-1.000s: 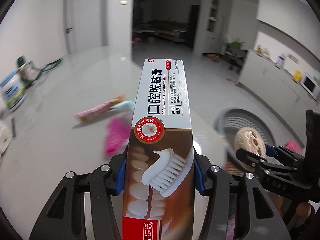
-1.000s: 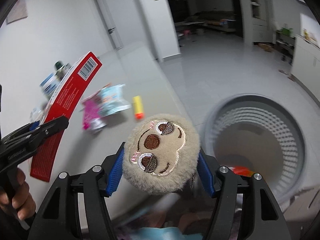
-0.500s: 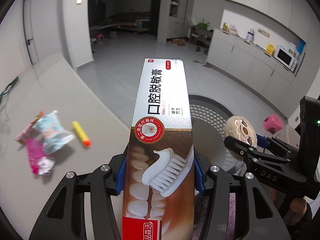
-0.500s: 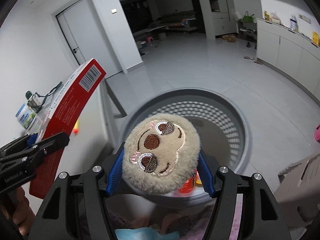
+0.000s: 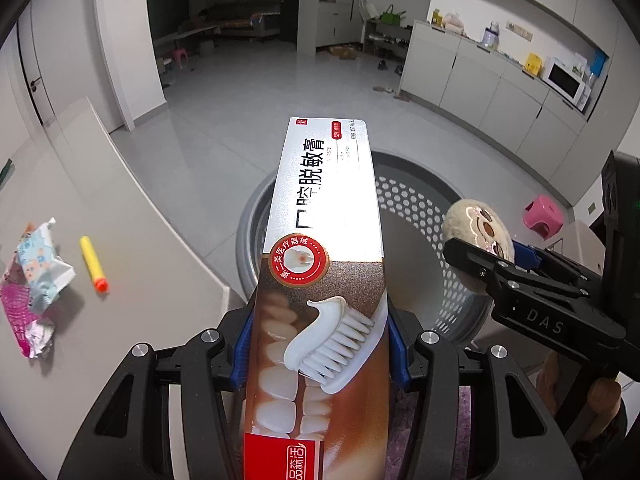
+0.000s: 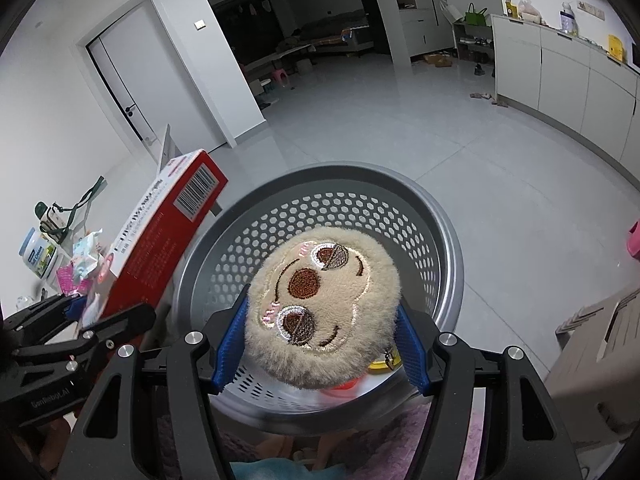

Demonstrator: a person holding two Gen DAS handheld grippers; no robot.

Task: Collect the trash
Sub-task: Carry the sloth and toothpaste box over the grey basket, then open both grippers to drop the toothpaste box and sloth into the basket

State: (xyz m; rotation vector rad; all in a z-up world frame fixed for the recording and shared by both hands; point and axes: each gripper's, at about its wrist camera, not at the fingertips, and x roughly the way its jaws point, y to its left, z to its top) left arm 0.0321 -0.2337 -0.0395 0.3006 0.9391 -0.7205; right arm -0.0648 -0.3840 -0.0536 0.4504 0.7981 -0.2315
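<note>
My left gripper [image 5: 318,350] is shut on a long toothpaste box [image 5: 326,248] whose far end reaches over the rim of a grey perforated basket [image 5: 416,196] on the floor. My right gripper [image 6: 322,344] is shut on a round beige plush face [image 6: 324,308], held directly over the same basket [image 6: 444,232]. In the right wrist view the toothpaste box [image 6: 160,248] shows its red side and barcode at the left, beside the basket's rim. In the left wrist view the plush face [image 5: 476,236] and the right gripper [image 5: 480,258] hang at the right. Yellow and red items lie at the basket's bottom.
On the grey table [image 5: 132,280] at the left lie a yellow-and-orange marker [image 5: 94,258], a blue-white wrapper [image 5: 40,264] and a pink wrapper [image 5: 20,316]. A pink stool [image 5: 544,210] and a beige box [image 6: 596,344] stand on the floor at the right. White cabinets line the far right wall.
Both grippers have swung from over the table to above the basket and tipped downward, each still holding its item. The basket now fills the middle of both views.
</note>
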